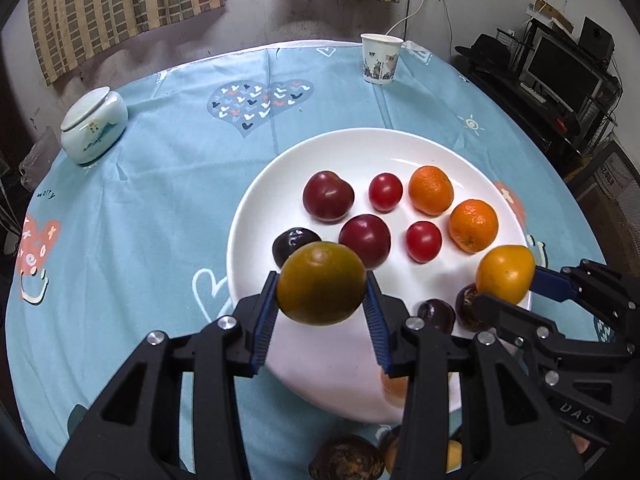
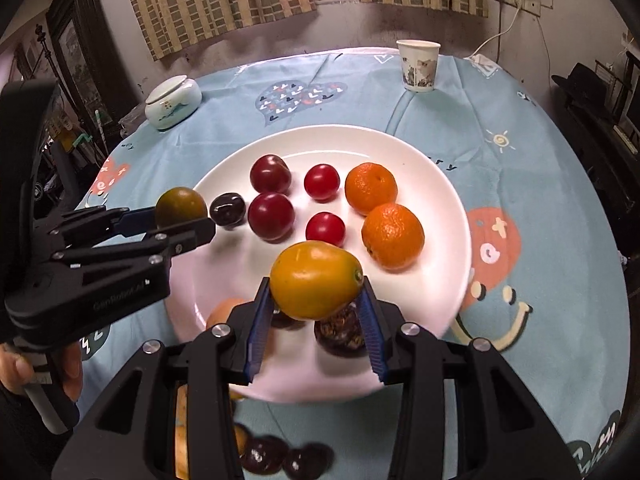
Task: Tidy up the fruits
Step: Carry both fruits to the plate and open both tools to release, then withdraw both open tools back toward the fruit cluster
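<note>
Both wrist views look steeply down from the desk's [image 1: 132, 184] near edge toward its far edge and the curtains, close above the white plate [image 1: 360, 148]. Left view sits left of right view; both share plate [image 2: 400, 148], paper cup [image 1: 381, 58], lidded jar [image 1: 93, 125].

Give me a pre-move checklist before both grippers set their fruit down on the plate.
1. Left gripper grip on the greenish orange: ok, both blue pads press its sides.
2. Right gripper grip on the yellow fruit: ok, clamped between the pads.
3. Free spot on the white plate: ok, bare space along the far rim and the near edge.
4. Fruit below the right gripper: not ok, a dark brown fruit lies right under the yellow fruit.
5. Gap between the two grippers: ok, apart in both views.
6. Whether the held fruits hang clear of the plate: cannot tell.
</note>
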`<action>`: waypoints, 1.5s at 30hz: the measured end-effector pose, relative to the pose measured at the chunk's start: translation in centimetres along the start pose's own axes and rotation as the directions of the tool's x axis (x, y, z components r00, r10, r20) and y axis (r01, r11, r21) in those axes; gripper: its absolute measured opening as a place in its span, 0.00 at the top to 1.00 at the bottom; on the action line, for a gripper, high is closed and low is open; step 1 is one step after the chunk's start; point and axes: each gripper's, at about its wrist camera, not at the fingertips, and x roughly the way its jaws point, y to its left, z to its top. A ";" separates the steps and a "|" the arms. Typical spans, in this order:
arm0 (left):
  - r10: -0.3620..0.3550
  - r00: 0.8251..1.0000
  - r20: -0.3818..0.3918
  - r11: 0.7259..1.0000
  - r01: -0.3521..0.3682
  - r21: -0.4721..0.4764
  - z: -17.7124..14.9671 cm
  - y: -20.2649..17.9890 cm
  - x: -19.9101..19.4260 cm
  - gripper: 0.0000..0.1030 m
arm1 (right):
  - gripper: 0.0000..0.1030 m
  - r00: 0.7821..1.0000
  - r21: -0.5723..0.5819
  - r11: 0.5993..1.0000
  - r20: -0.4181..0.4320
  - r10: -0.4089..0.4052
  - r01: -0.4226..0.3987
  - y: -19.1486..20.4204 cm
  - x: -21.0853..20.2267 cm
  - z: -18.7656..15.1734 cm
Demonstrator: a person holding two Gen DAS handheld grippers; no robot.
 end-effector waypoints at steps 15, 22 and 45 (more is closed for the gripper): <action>0.062 0.992 0.113 0.997 -0.057 -0.043 -1.0 2.5 -5.8 0.22 | 0.39 0.996 -0.001 0.997 0.049 -0.074 0.074 -0.5 -3.3 -1.2; 0.073 0.986 0.151 0.991 -0.055 -0.121 -8.3 4.1 -9.1 0.14 | 0.39 0.997 0.040 0.997 0.026 -0.066 0.065 -0.4 -5.9 -8.1; 0.106 0.990 0.097 0.992 -0.099 -0.073 -12.9 3.6 -8.0 0.13 | 0.39 0.996 0.104 0.992 0.045 -0.074 0.069 -1.2 -7.9 -13.3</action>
